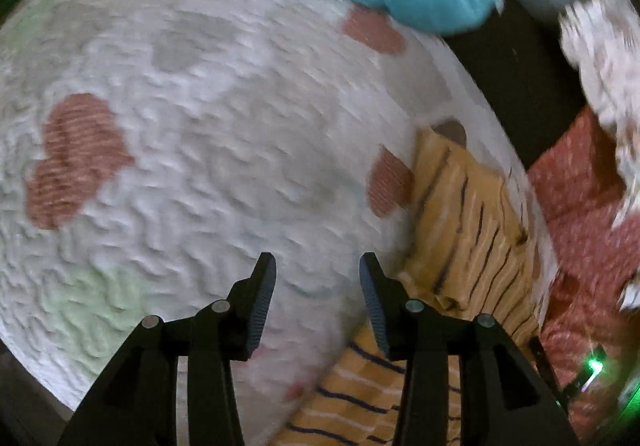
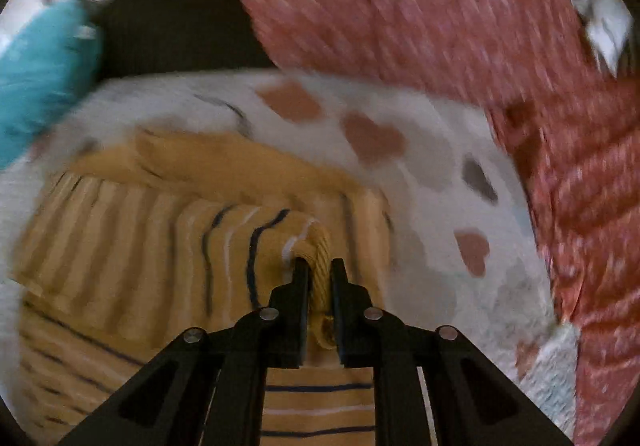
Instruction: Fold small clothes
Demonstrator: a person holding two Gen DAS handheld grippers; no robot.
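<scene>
Right wrist view: the right gripper pinches a bunched edge of the mustard-yellow striped knit garment between its two black fingers. That garment lies rumpled on a white textured blanket with pink and grey hearts, beside a red speckled cloth and a turquoise cloth. Left wrist view: the left gripper hangs over bare blanket, fingers spread with nothing between them; the yellow garment lies just to its right, motion-blurred.
</scene>
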